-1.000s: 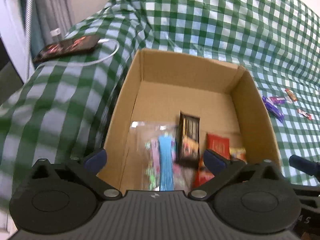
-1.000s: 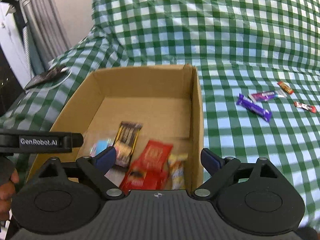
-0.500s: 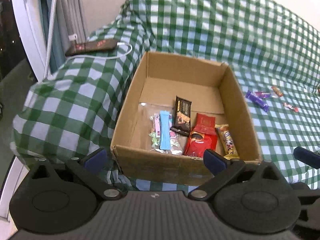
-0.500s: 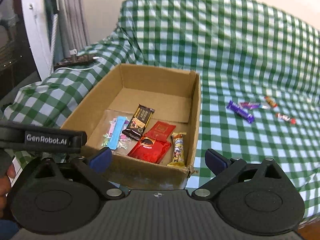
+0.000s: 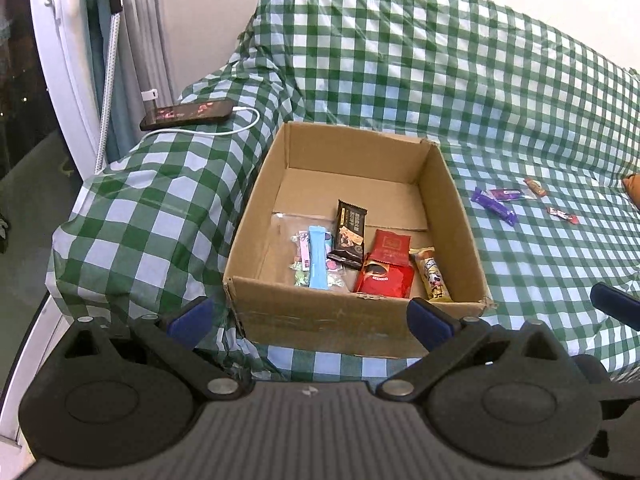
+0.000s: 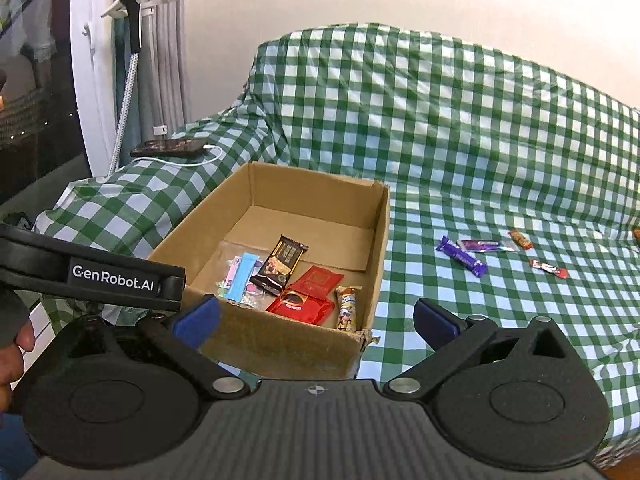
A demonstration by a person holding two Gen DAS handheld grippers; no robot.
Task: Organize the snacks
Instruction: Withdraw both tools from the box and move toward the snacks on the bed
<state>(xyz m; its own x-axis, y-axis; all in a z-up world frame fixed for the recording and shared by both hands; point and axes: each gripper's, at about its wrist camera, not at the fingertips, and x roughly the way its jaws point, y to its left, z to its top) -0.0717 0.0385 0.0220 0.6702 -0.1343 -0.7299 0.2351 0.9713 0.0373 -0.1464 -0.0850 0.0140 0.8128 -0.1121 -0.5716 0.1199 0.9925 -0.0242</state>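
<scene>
Both tongs, left gripper (image 5: 308,316) and right gripper (image 6: 316,316), hang released and empty short of the cardboard box (image 6: 288,348) (several snacks inside). Next, I judge: reach right for the purple bar (image 6: 461,261) on the checked cloth (image 6: 500,320).

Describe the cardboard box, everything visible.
The cardboard box is plain brown corrugated card, open-topped and rectangular, sitting upright on the green checked cover. Its near rim is frayed at both corners. Inside, on the floor toward the near wall, lie a clear bag of sweets, a dark bar, red packets and a yellow bar. Neither gripper touches it.
</scene>
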